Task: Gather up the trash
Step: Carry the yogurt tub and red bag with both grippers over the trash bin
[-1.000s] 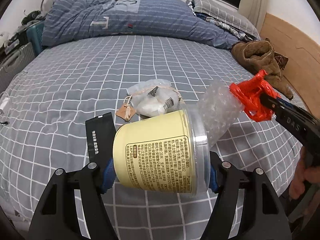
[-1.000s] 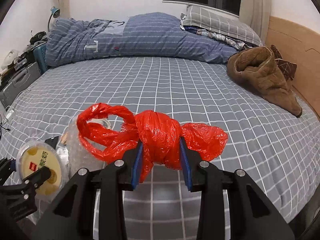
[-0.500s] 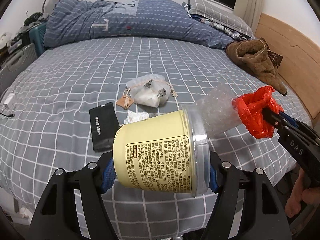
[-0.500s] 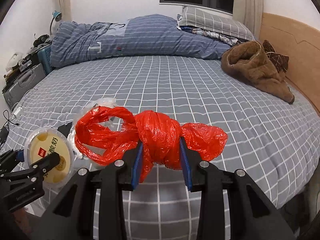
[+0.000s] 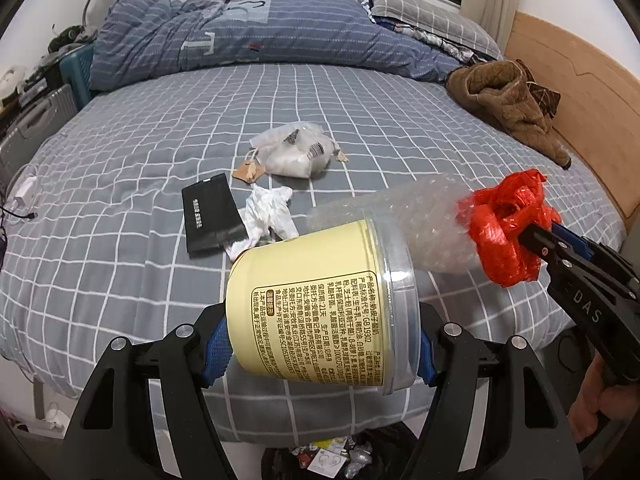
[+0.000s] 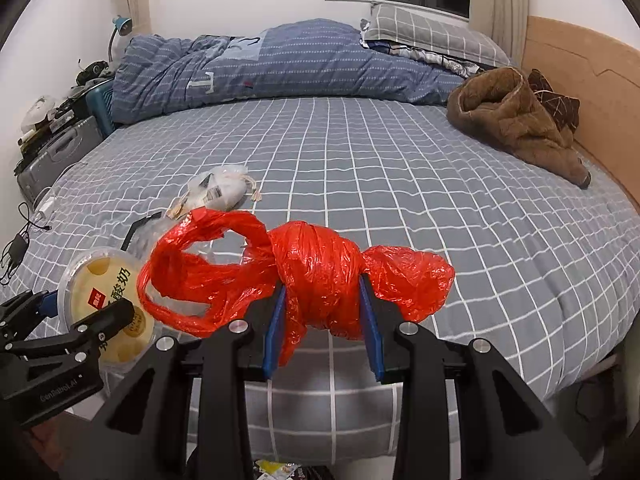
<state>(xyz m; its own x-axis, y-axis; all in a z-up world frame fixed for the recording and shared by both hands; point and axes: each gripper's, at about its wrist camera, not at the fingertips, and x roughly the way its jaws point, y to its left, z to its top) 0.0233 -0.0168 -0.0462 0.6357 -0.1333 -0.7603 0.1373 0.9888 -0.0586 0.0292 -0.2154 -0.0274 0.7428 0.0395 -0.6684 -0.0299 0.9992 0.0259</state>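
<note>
Two pieces of trash are in hand above the near edge of the bed (image 5: 120,128): the left gripper (image 5: 320,344) is clamped on a yellow tub (image 5: 320,312) lying on its side, and the right gripper (image 6: 322,312) is squeezed on a knotted red bag (image 6: 316,276), with bubble wrap (image 5: 404,228) hanging between the two. The tub's curved wall sits across flat pads, so a tilt could probably let it roll out and fall; the thin bag could slip through the jaws if the grasp eases, and the bubble wrap, whose hold cannot be made out, could drop loose. More trash lies mid-bed: a black packet (image 5: 210,214), a white wad (image 5: 270,212) and a clear pouch (image 5: 294,150). The left view shows the tub's printed side, the white wad, and a trash bin (image 5: 336,460) below the bed's near edge; the right view shows the tub's lid face, the knot in the jaws, and only a sliver of that bin.
</note>
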